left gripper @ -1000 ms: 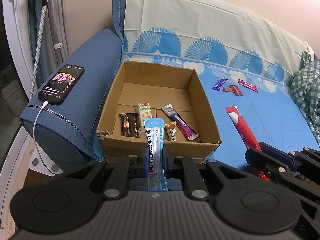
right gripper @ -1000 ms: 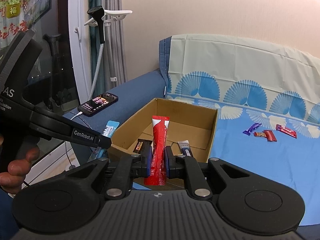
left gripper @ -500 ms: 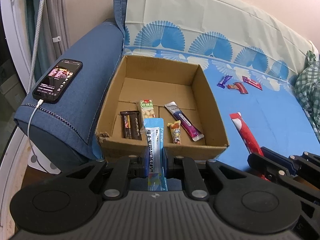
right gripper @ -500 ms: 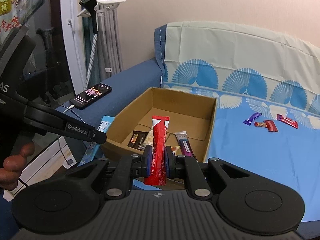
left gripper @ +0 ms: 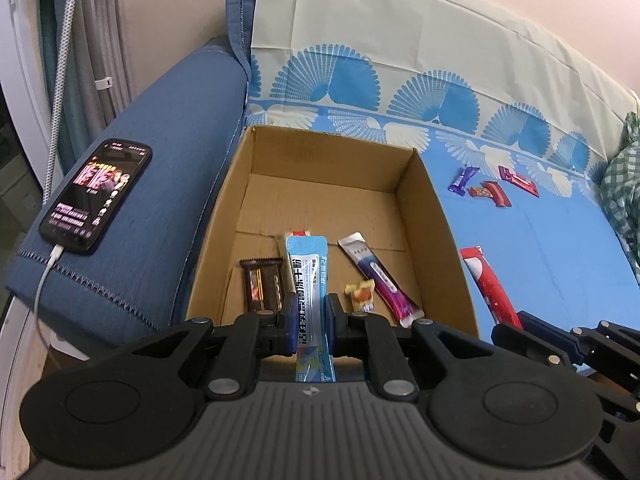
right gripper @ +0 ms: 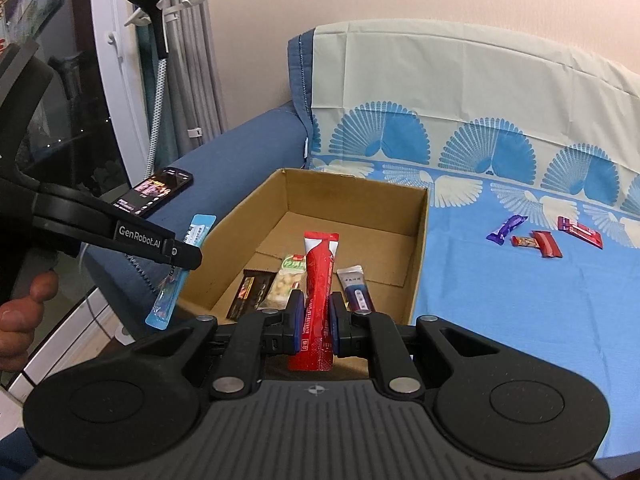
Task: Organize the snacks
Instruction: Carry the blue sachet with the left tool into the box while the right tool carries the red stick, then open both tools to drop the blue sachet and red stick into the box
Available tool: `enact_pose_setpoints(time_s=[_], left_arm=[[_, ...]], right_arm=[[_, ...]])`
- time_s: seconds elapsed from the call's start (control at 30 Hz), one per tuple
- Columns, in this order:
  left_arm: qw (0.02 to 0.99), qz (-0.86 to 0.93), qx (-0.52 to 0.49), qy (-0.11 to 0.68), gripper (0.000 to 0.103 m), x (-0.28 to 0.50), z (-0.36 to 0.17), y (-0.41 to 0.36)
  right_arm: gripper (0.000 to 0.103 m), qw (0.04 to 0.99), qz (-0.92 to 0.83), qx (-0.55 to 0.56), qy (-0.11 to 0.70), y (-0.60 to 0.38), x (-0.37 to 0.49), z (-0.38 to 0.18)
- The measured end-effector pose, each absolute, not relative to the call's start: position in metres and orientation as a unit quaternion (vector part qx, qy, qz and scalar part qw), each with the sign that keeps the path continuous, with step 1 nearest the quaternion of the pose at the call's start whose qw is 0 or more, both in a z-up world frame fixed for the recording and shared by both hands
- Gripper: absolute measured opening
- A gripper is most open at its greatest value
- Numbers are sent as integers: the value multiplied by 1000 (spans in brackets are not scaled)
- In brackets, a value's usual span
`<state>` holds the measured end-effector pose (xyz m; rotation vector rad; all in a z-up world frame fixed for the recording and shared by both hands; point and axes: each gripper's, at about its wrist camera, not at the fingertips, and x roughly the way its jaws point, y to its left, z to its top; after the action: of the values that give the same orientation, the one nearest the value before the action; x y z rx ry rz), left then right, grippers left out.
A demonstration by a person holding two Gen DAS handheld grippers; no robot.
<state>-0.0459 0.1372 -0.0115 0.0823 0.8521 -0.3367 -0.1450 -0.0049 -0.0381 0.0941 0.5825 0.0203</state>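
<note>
My left gripper (left gripper: pixel 311 322) is shut on a light-blue stick packet (left gripper: pixel 309 280), held over the near edge of the open cardboard box (left gripper: pixel 436 216). My right gripper (right gripper: pixel 316 320) is shut on a red stick packet (right gripper: pixel 318 280), just before the box (right gripper: pixel 420 248). The red packet also shows in the left wrist view (left gripper: pixel 486 280), the blue one in the right wrist view (right gripper: pixel 182 268). In the box lie a brown bar (left gripper: pixel 262 286), a purple stick (left gripper: pixel 380 278), a small orange candy (left gripper: pixel 362 294) and a nut packet (right gripper: pixel 290 280).
Several small snacks (left gripper: pixel 492 188) lie on the blue sofa cover to the right of the box. A lit phone (left gripper: pixel 96 196) on a cable rests on the blue armrest at left. Green checked cloth (left gripper: pixel 624 188) is at far right.
Both grippers have moved forward and closer to the box with their packets still held. The left gripper's blue packet now hangs over the box's near edge.
</note>
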Motion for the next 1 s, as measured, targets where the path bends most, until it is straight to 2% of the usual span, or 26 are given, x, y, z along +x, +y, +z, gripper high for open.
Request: enact_pose_setpoints(time_s=[0.33, 0.67, 1.0], left_arm=[[890, -158, 53, 425, 15, 15, -27, 114], [871, -154, 67, 461, 15, 67, -65, 93], [856, -137, 84, 491, 15, 95, -98, 90]], right_arm=[[14, 952, 6, 62, 299, -26, -81, -55], [14, 942, -1, 82, 324, -46, -29, -83], [14, 934, -1, 91, 346, -53, 0, -108]])
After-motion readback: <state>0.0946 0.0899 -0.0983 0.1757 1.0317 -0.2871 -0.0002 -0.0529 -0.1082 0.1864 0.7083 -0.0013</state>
